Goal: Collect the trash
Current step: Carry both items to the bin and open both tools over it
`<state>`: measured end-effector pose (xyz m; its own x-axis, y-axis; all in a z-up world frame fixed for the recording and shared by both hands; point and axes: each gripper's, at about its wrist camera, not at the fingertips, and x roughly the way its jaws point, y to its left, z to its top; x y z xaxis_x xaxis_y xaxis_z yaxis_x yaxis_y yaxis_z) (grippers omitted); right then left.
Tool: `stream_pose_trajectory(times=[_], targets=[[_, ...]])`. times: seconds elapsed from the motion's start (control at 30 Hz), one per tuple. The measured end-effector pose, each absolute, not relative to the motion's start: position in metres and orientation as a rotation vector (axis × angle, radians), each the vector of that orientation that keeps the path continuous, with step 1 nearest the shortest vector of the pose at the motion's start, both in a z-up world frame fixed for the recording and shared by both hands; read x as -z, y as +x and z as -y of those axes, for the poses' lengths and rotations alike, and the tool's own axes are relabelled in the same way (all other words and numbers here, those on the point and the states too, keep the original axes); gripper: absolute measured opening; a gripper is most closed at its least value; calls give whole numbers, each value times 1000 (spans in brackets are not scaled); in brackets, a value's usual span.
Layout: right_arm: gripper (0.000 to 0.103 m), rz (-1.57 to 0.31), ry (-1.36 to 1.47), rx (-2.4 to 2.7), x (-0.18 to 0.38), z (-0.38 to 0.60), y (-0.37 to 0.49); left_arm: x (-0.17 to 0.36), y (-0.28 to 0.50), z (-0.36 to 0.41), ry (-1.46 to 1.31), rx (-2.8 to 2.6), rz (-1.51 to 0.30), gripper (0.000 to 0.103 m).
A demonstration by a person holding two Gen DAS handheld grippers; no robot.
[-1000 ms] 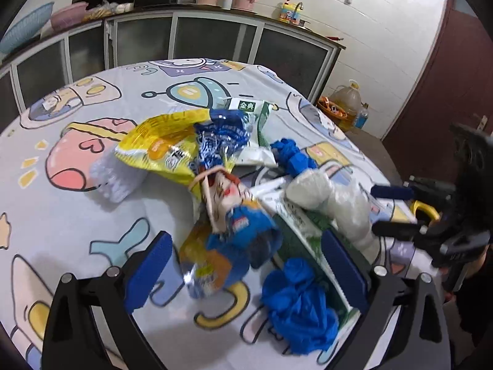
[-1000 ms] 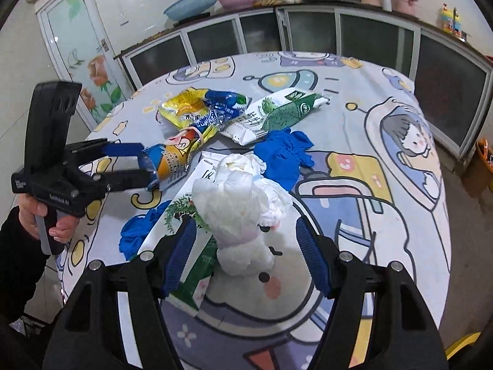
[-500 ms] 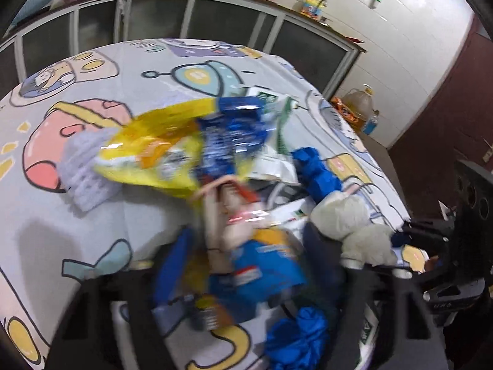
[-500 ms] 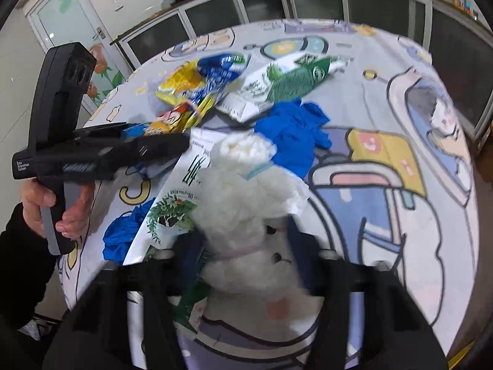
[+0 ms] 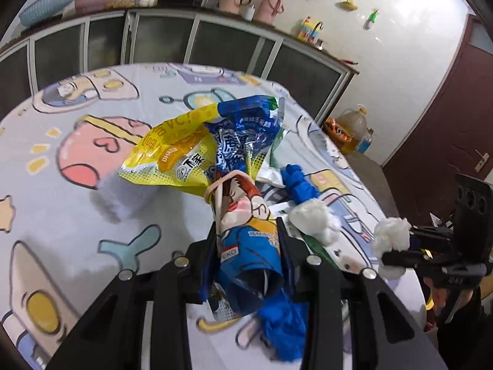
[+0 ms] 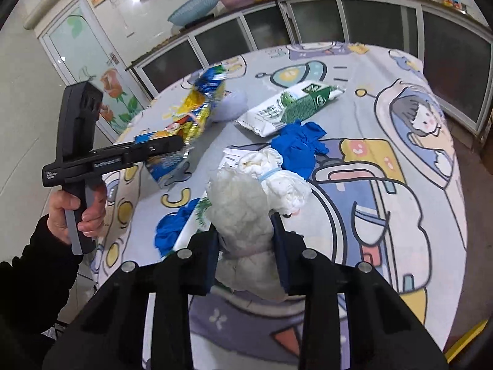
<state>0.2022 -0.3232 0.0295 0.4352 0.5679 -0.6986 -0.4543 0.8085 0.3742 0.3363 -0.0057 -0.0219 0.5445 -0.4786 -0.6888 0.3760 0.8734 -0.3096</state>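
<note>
My left gripper (image 5: 246, 240) is shut on a bundle of snack wrappers (image 5: 243, 215), blue and yellow, tied with a rubber band, and holds it lifted off the table; it also shows in the right wrist view (image 6: 191, 114). My right gripper (image 6: 246, 240) is shut on a white tissue bundle (image 6: 243, 206), raised above the table, seen from the left wrist view (image 5: 389, 237). A second white wad (image 6: 277, 172) hangs against it. On the table lie a green-white packet (image 6: 292, 104), a blue glove (image 6: 302, 148) and another blue glove (image 6: 172, 228).
The round table (image 6: 400, 154) has a cartoon-print cloth. Glass-door cabinets (image 5: 185, 40) stand behind it. An oil bottle (image 5: 351, 126) sits on the floor by a dark red door (image 5: 446, 108). A flat white-green packet (image 6: 191, 225) lies under the tissue.
Both grippers closed from open: the left onto the wrapper bundle, the right onto the tissue bundle. Both bundles have been lifted off the table.
</note>
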Motion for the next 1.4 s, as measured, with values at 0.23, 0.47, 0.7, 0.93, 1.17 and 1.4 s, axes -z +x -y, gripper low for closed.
stream_pose_trajectory(times=[0.23, 0.47, 0.7, 0.93, 1.17, 1.4], targets=[[31, -874, 159, -643, -48, 334, 177, -6, 288, -22, -118, 477, -802, 32], [31, -857, 172, -640, -55, 342, 154, -17, 250, -36, -98, 469, -778, 32], [31, -851, 202, -625, -54, 354, 137, -16, 225, -32, -86, 493, -773, 32], [31, -842, 246, -587, -52, 377, 118, -19, 209, -6, -60, 558, -770, 32], [31, -812, 282, -521, -55, 416, 99, -24, 199, 42, -23, 646, -769, 32], [31, -779, 311, -432, -57, 462, 78, -29, 199, 101, 22, 755, -768, 32]])
